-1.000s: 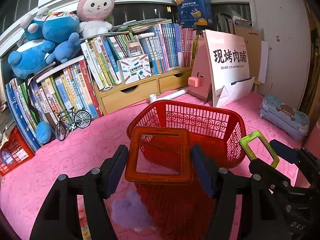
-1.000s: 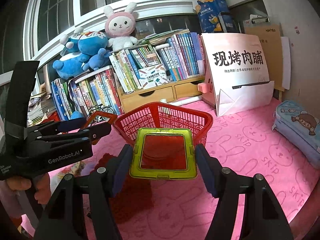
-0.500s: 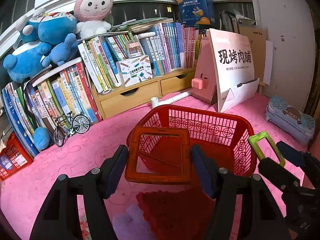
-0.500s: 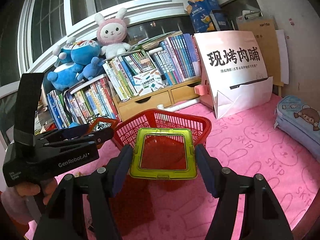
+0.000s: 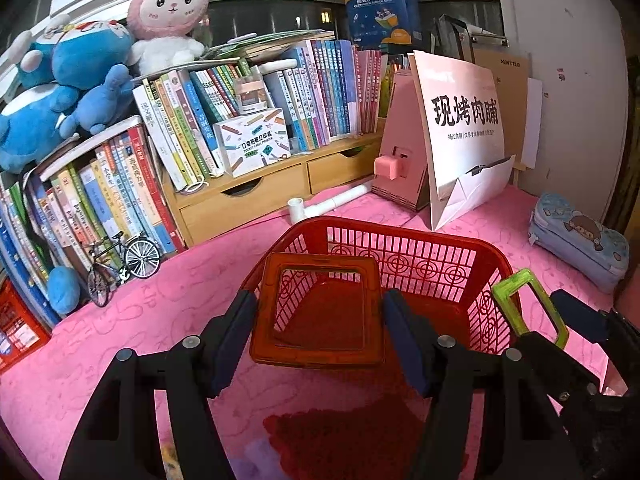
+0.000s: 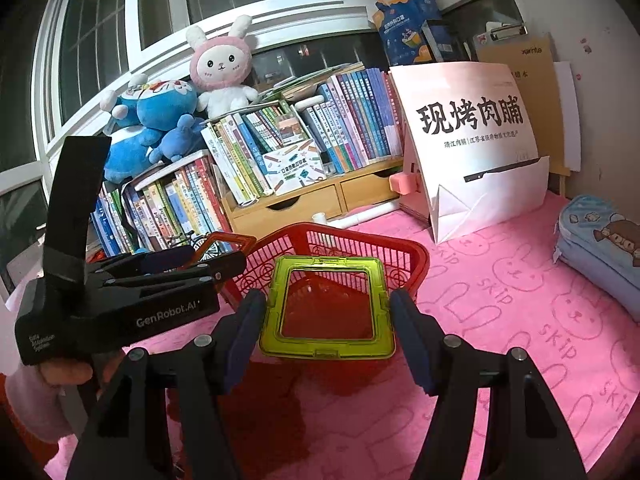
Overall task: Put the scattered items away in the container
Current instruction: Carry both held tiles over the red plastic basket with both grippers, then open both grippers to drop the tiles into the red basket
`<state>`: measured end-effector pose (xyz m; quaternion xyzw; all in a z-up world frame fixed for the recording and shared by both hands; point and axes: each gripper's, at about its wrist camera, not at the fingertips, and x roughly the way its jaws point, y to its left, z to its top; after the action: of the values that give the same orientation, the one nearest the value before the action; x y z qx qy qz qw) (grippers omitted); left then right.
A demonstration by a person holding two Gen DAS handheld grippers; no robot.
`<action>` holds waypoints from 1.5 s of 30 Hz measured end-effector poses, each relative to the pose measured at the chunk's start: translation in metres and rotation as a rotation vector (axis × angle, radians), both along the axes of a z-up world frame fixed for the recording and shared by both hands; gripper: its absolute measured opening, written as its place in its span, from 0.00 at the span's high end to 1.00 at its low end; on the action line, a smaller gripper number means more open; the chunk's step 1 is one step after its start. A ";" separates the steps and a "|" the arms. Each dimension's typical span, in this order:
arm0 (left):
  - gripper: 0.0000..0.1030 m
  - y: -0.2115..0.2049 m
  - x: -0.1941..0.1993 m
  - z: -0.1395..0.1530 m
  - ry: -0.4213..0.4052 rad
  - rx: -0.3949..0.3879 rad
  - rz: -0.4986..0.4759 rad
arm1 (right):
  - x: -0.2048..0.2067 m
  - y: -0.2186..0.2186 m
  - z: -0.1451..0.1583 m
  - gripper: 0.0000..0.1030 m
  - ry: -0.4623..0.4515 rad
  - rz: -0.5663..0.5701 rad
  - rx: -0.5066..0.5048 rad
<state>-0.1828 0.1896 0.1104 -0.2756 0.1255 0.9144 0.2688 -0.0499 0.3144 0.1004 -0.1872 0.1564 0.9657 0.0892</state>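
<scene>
My left gripper (image 5: 318, 328) is shut on an orange square frame tile (image 5: 318, 350), held flat in the air at the near rim of the red plastic basket (image 5: 404, 240). My right gripper (image 6: 326, 322) is shut on a yellow-green square frame tile (image 6: 326, 350), also held flat just short of the red plastic basket (image 6: 360, 236). From the left wrist view the yellow-green tile (image 5: 532, 304) and the right gripper show at the basket's right side. From the right wrist view the left gripper (image 6: 208, 258) and the orange tile (image 6: 230, 240) sit at the basket's left.
The basket stands on a pink rabbit-print cloth (image 6: 520, 320). Behind it are a wooden drawer shelf (image 5: 248, 204) of books, a white pipe (image 5: 332, 204), a toy bicycle (image 5: 124, 268), a white paper bag (image 5: 464, 140) and a blue pencil case (image 5: 576, 240). A hand (image 6: 64, 372) holds the left gripper.
The left gripper has carried the orange tile forward, so the basket now lies closer under it. The right gripper and its yellow-green tile have stayed nearly still.
</scene>
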 end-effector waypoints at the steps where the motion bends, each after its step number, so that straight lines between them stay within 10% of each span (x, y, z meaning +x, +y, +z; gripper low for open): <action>1: 0.35 0.001 -0.001 0.001 0.006 0.002 -0.006 | 0.000 0.002 0.000 0.37 0.003 -0.002 -0.003; 13: 0.35 0.012 -0.017 -0.006 0.022 -0.012 -0.075 | -0.013 0.018 -0.005 0.37 0.022 -0.079 -0.099; 45: 0.35 0.036 -0.073 -0.051 -0.099 -0.085 -0.102 | -0.038 0.010 -0.012 0.37 0.004 -0.143 0.023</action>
<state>-0.2555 0.2255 0.0595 -0.3249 0.1647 0.8786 0.3089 -0.0884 0.3249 0.0882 -0.1727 0.1586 0.9589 0.1597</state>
